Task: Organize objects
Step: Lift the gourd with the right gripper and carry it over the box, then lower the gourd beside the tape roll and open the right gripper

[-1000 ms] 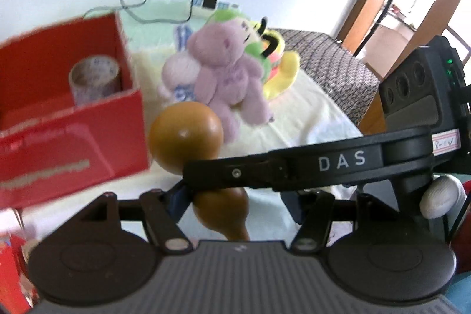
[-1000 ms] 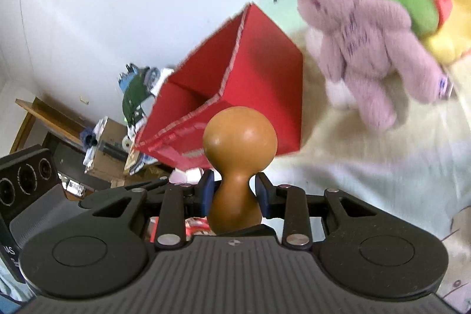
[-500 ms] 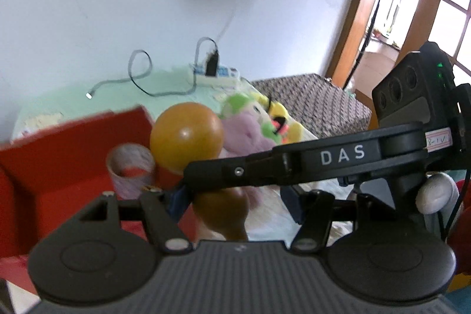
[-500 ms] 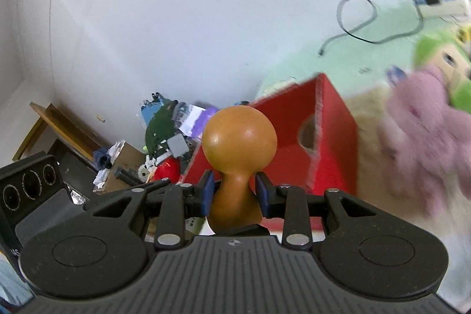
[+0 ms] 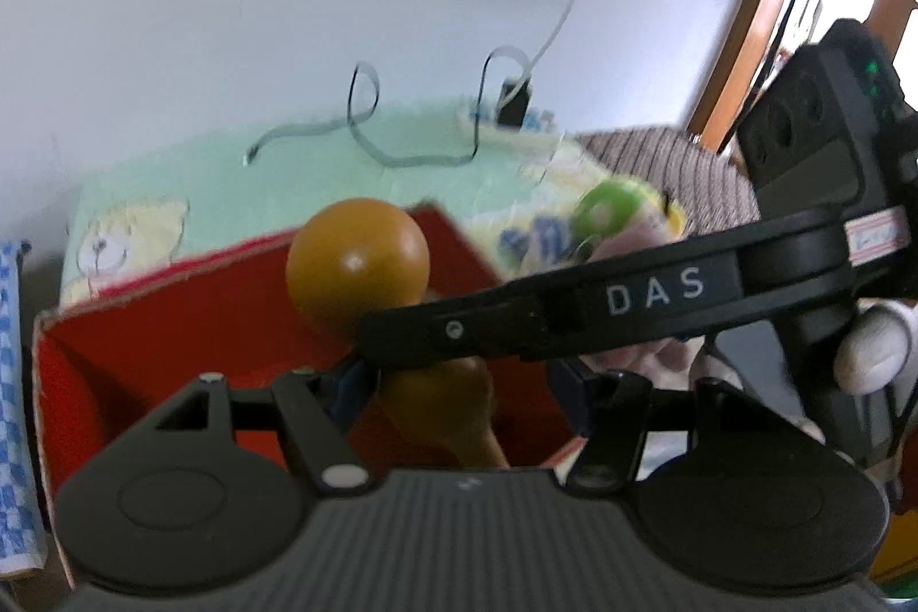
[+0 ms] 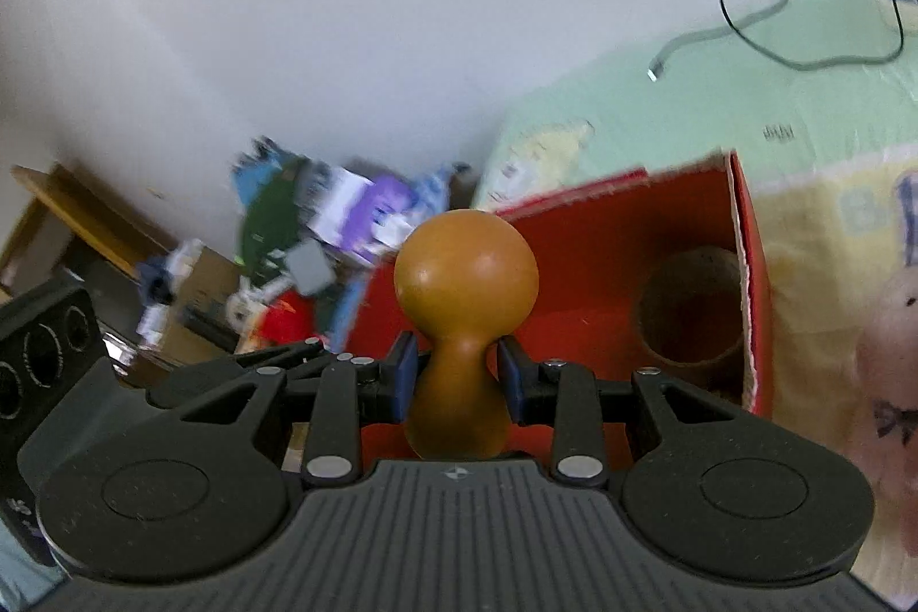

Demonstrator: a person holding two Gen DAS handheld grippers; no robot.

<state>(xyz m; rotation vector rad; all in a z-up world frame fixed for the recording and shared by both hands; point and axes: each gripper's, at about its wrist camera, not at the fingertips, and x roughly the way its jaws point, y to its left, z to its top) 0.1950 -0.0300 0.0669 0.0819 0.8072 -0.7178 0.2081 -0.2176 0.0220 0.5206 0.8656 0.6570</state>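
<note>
- Right gripper (image 6: 458, 364): clamped on the narrow waist of the gourd (image 6: 466, 276); both blue pads (image 6: 401, 364) press against it.
- Gourd: brown, glossy, upright between the right jaws, round bulb on top, lower bulb reaching down to the gripper body. It is held in the air in front of and above the open box (image 6: 608, 245).
- Left gripper (image 5: 459, 391): jaws stand apart. The gourd's lower bulb (image 5: 442, 405) lies between them; whether the pads touch it cannot be told, as the right gripper's arm crosses in front.
- Box: red cardboard, top open, resting on the cloth (image 6: 688, 107). Its right front wall edge is torn and white.
- Roll (image 6: 688, 314): a cardboard tube inside the box, at its right corner in the right view, opening facing the camera.
- Plush toys (image 5: 608, 210): beside the box on its right, blurred.
- Cable (image 5: 367, 136): looped on the green cloth behind the box.
- Clutter (image 6: 321, 233): a pile of packets and boxes to the left of the box, by the wall.
</note>
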